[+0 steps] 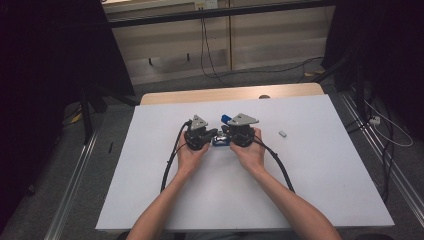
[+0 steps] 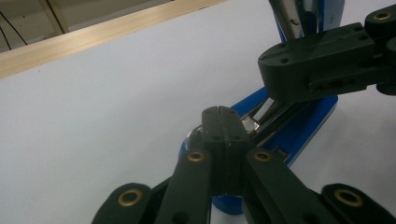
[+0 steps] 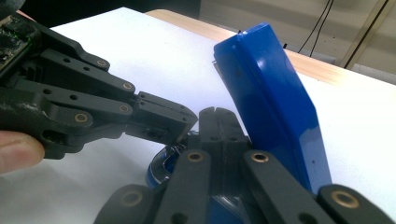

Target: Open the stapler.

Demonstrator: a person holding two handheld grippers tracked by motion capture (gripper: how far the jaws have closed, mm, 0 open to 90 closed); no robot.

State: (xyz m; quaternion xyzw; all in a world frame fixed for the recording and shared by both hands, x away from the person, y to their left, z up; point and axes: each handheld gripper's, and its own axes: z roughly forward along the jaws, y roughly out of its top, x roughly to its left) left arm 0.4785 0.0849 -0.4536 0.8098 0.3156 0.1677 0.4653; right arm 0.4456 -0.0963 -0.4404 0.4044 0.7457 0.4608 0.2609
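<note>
From where I stand, nothing carries readable writing: no label, brand, number or sign on the blue stapler [image 3: 271, 98], either gripper or the tabletop [image 1: 310, 170].

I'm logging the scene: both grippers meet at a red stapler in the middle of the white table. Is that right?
Not quite: the stapler is blue, as the right gripper view shows. The rest holds: the left gripper and right gripper meet at it, mid-way across the white table.

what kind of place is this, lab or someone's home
Most likely a lab or recording room, not a home: a bare white table, cables trailing across the grey floor, and metal floor rails beside the table.
</note>
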